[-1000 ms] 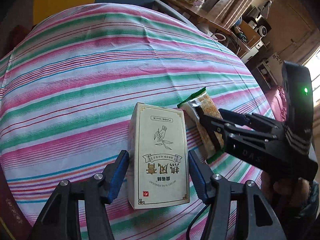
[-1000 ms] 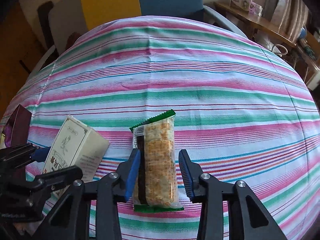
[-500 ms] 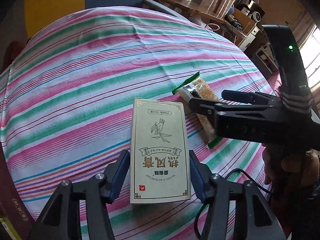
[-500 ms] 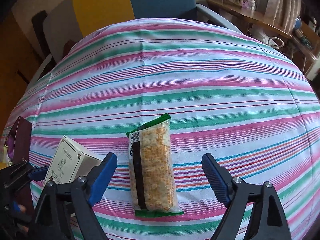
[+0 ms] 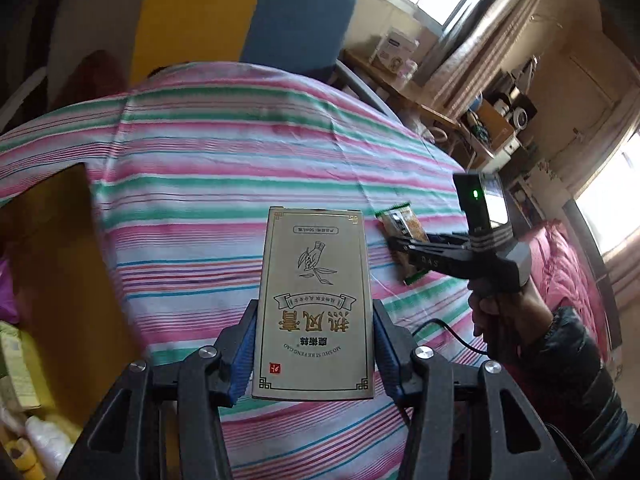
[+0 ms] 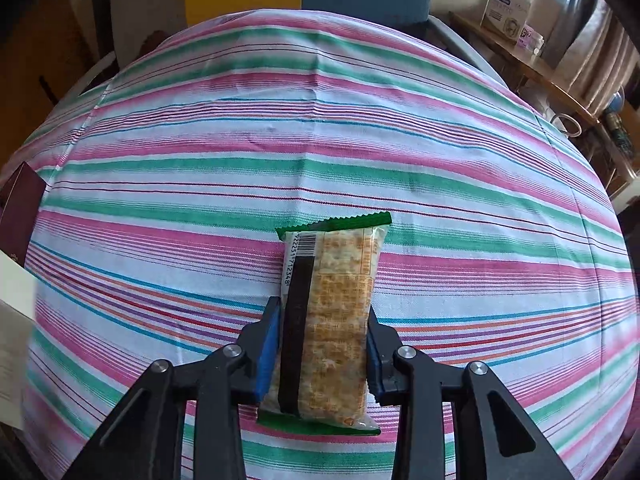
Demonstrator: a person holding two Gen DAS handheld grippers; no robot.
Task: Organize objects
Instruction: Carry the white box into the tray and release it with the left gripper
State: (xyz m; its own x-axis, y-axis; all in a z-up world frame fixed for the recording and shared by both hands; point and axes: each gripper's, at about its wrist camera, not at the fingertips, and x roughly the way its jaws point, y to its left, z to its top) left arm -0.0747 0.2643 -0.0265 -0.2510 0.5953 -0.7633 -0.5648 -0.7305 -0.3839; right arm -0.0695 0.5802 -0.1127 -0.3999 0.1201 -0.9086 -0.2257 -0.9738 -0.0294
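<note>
My left gripper [image 5: 313, 346] is shut on a cream box with gold Chinese lettering [image 5: 314, 300] and holds it lifted above the striped tablecloth [image 5: 224, 168]. My right gripper [image 6: 322, 344] is shut on a cracker packet with green ends [image 6: 332, 312], which lies on the tablecloth [image 6: 320, 140]. In the left wrist view the right gripper [image 5: 404, 246] and the packet [image 5: 402, 226] show at the right. A corner of the cream box [image 6: 14, 320] shows at the left edge of the right wrist view.
A dark open box [image 5: 52, 264] with items inside stands at the table's left; its maroon flap [image 6: 18, 208] shows in the right wrist view. A blue chair [image 5: 300, 20] stands behind the table. Shelves and a side table [image 6: 532, 64] are at the right.
My left gripper closed on the cream box and raised it, swinging left toward the dark box. My right gripper opened wide, then closed on the cracker packet.
</note>
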